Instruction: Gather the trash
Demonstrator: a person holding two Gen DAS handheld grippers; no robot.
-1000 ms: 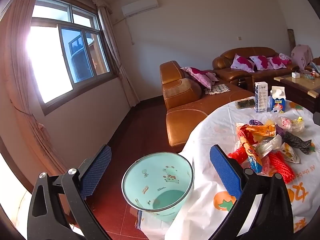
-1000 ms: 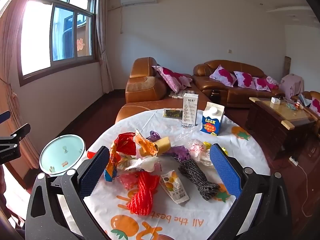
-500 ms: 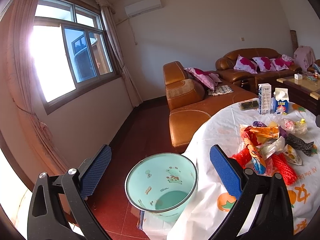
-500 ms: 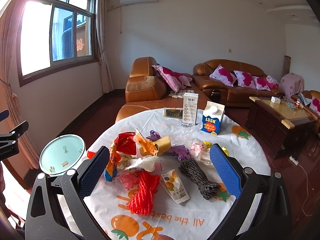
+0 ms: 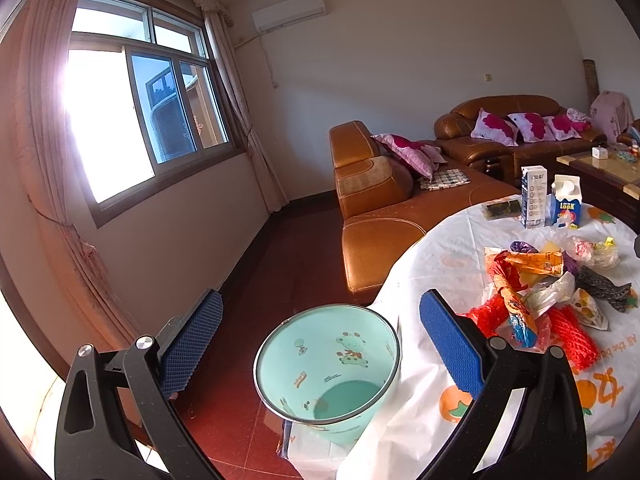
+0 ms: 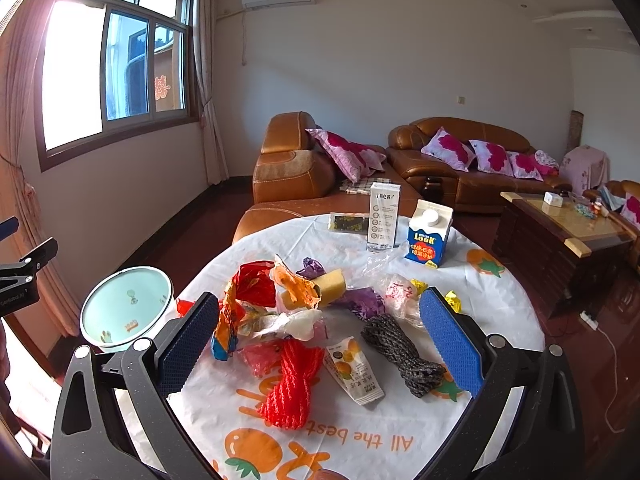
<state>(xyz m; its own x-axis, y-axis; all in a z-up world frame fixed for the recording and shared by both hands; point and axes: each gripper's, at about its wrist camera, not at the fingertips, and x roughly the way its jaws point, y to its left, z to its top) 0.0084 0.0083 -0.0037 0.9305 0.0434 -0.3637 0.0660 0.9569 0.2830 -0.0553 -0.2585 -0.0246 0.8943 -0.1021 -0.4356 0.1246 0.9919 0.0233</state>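
Two grippers are ours to speak of, and both stand spread wide with nothing between the blue pads: the left gripper (image 5: 320,344) hangs over the mint-green waste bin (image 5: 326,368), the right gripper (image 6: 316,344) over the trash pile (image 6: 304,312).

From the right wrist we see a round table (image 6: 500,308) under a white fruit-print cloth. The bin sits on the red floor at nine o'clock of it, just beside the hanging cloth. Left to right in the pile lie a red foil wrapper (image 6: 254,282), an orange wrapper (image 6: 298,286), a yellow sponge (image 6: 332,282), a red mesh net (image 6: 294,384), a white sachet (image 6: 354,368) and a dark mesh net (image 6: 402,354). At twelve o'clock stand a tall white carton (image 6: 383,216) and a blue milk carton (image 6: 428,234).

Beyond are a window (image 6: 116,68), brown leather sofas (image 6: 460,160) with pink cushions, and a coffee table (image 6: 568,224).

Only the left wrist looks down into the bin, where we see its bare bottom; only the right shows a power strip (image 6: 588,319) on the floor.
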